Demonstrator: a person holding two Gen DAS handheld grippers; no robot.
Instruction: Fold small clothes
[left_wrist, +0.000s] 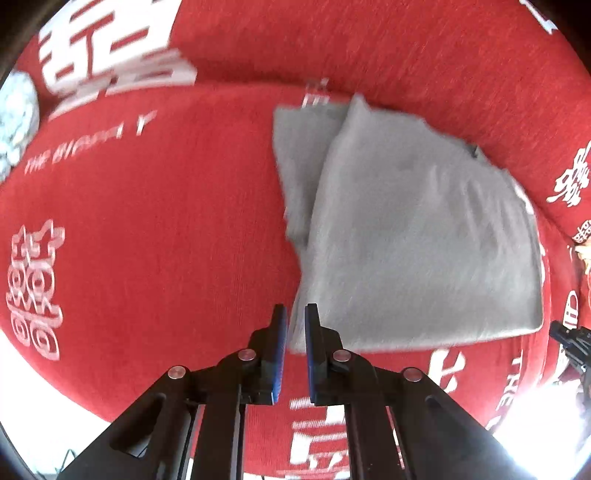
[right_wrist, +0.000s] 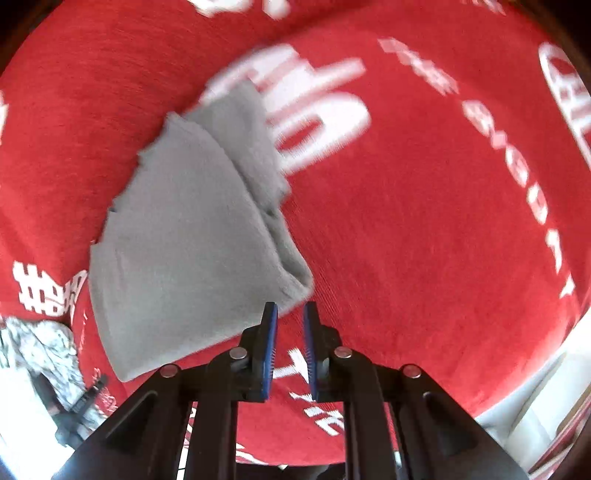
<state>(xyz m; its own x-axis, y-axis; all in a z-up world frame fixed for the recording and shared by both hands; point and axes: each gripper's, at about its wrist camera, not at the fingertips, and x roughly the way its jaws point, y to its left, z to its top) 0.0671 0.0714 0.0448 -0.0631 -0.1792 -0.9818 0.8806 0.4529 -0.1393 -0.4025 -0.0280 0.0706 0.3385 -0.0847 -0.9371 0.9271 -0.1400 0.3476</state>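
Note:
A grey garment (left_wrist: 413, 236) lies folded on the red cloth, one layer laid over another. My left gripper (left_wrist: 295, 325) hovers just off its near left corner, jaws a narrow gap apart and empty. In the right wrist view the same grey garment (right_wrist: 192, 236) lies to the left. My right gripper (right_wrist: 290, 321) hovers at its near right corner, jaws a narrow gap apart and empty. The tip of the right gripper (left_wrist: 570, 339) shows at the right edge of the left wrist view, and the left gripper (right_wrist: 79, 410) shows low on the left of the right wrist view.
A red cloth (left_wrist: 166, 221) with white characters and lettering covers the surface. A pale patterned bundle (left_wrist: 14, 114) lies at the far left, also seen in the right wrist view (right_wrist: 44, 350). Bright white areas lie beyond the cloth's near edge.

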